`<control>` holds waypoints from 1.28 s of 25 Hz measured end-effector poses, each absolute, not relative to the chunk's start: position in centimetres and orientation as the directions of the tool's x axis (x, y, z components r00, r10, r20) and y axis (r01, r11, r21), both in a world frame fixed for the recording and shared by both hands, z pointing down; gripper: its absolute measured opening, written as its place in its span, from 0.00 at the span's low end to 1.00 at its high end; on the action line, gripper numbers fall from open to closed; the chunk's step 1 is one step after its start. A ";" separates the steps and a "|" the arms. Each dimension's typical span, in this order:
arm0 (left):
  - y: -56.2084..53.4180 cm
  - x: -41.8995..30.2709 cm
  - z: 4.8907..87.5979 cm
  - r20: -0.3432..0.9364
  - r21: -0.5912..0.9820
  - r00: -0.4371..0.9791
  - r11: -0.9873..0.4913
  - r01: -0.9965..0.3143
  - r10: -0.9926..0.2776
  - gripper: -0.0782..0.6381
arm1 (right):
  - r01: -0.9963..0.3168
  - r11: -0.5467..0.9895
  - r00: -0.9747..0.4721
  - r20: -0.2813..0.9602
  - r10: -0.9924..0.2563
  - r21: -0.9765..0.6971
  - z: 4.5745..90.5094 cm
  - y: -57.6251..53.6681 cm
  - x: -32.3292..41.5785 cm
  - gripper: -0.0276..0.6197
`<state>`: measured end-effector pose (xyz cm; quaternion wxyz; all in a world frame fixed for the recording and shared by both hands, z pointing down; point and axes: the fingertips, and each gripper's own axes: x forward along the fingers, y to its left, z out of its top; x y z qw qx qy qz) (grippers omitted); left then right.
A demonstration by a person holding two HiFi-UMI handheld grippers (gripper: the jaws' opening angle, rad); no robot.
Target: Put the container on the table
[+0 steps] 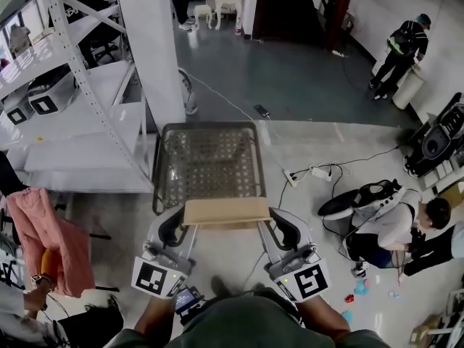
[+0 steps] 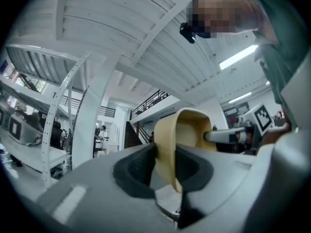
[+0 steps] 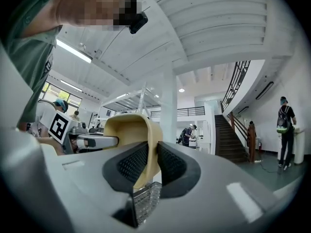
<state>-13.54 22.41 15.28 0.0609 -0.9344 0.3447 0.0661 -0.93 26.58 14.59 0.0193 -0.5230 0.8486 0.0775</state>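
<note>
The left gripper (image 1: 180,222) and the right gripper (image 1: 278,224) are each pinching an end wall of the tan container (image 1: 226,212), holding it in the air near the mesh table (image 1: 206,158). If the hands are drifting apart, one wall is likely slipping free.

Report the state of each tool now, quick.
The left tool is closed on one rim of the beige container.
The right tool is closed on the opposite rim of the same container.
</note>
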 end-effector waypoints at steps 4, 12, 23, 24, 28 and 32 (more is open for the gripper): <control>21.1 -14.6 15.4 -0.170 -0.058 0.753 -0.756 -0.652 -0.636 0.22 | -0.891 0.440 -0.451 -0.113 -0.885 0.115 14.5 25.3 -2.0 0.14; 18.4 -12.5 16.2 -0.140 -0.061 0.746 -0.746 -0.663 -0.651 0.21 | -0.887 0.455 -0.461 -0.082 -0.884 0.081 16.0 22.5 0.2 0.14; 14.0 -3.2 16.0 -0.111 -0.071 0.717 -0.715 -0.696 -0.688 0.21 | -0.863 0.502 -0.504 -0.129 -0.854 0.054 15.4 17.4 9.6 0.14; 13.5 -2.3 16.0 -0.110 -0.072 0.714 -0.711 -0.700 -0.691 0.22 | -0.860 0.507 -0.509 -0.126 -0.851 0.052 15.4 16.9 10.6 0.14; 11.9 0.7 16.0 -0.103 -0.083 0.694 -0.689 -0.720 -0.713 0.21 | -0.844 0.535 -0.535 -0.136 -0.834 0.043 15.7 14.9 13.7 0.14; 10.5 3.2 16.2 -0.104 -0.088 0.681 -0.675 -0.733 -0.725 0.21 | -0.835 0.548 -0.546 -0.157 -0.823 0.034 15.6 13.4 16.2 0.15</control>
